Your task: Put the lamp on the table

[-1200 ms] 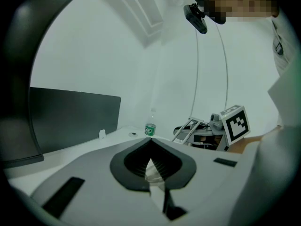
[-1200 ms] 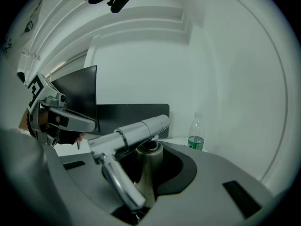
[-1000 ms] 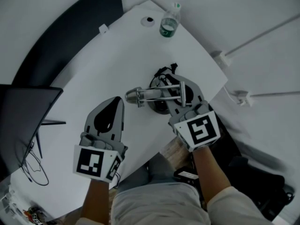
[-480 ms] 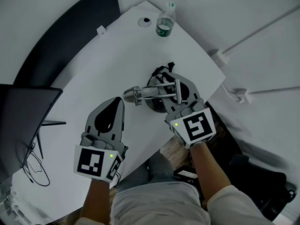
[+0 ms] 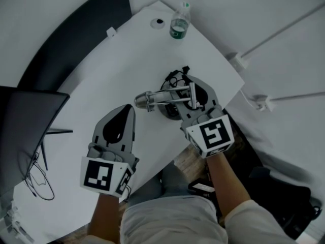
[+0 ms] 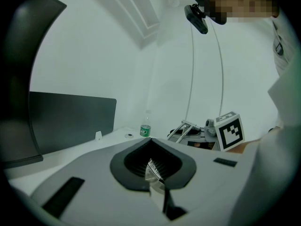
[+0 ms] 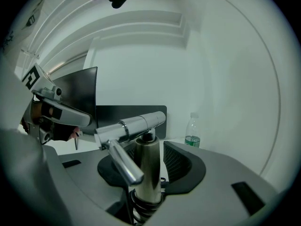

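on white table [image 5: 117, 60], near right edge, finding lamp [image 5: 167, 98] standing on base, head reaching left. having just been opening right gripper [image 5: 193, 88], jaws now spreading either side of upright post [image 7: 149, 173], seemingly not pressing. keeping left gripper [image 5: 128, 110] pressed together, empty, farther off. probably needing straight pull back next.

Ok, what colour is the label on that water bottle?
Green. The label on the water bottle shows best in the head view.

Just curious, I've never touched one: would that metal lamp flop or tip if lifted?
Probably stiff: the lamp is metal tubing. Its head overhangs the dark base, so it might tip that way. The polished post looks slippery.
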